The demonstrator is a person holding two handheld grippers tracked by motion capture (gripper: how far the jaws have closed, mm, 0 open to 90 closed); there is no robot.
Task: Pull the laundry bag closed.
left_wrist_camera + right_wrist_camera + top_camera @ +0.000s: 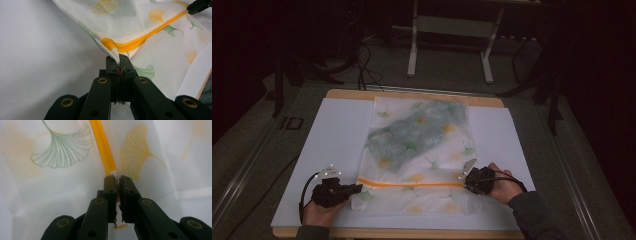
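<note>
Table (343,95): wooden top, centre of the high view, covered by a white sheet (317,150) that gives a plain, smooth work surface.

Bag (422,150): a sheer white mesh bag printed with ginkgo leaves lies flat on the sheet, from the centre down to the lower centre of the frame. A grey-green cloth (417,132) shows through its upper half, apparently stored inside. A yellow zipper (412,182) runs left to right across the lower part of the bag.

Left gripper (357,188): lower left of the high view. In the left gripper view its jaws are closed on the bag's edge just below the left end of the zipper (130,45), and the mesh lifts into a small peak there. Judgement: this pinch anchors the bag so the zipper line stays taut.

Right gripper (466,182): lower right of the high view, at the zipper's other end. In the right gripper view the jaws are nearly together around a small white piece at the end of the zipper (103,150), probably the pull or end tab; which one is unclear. Judgement: the two holds oppose each other along the zipper, suited to sliding it.

Writing: no brand, label or readable text is visible on the bag, sheet or grippers.
</note>
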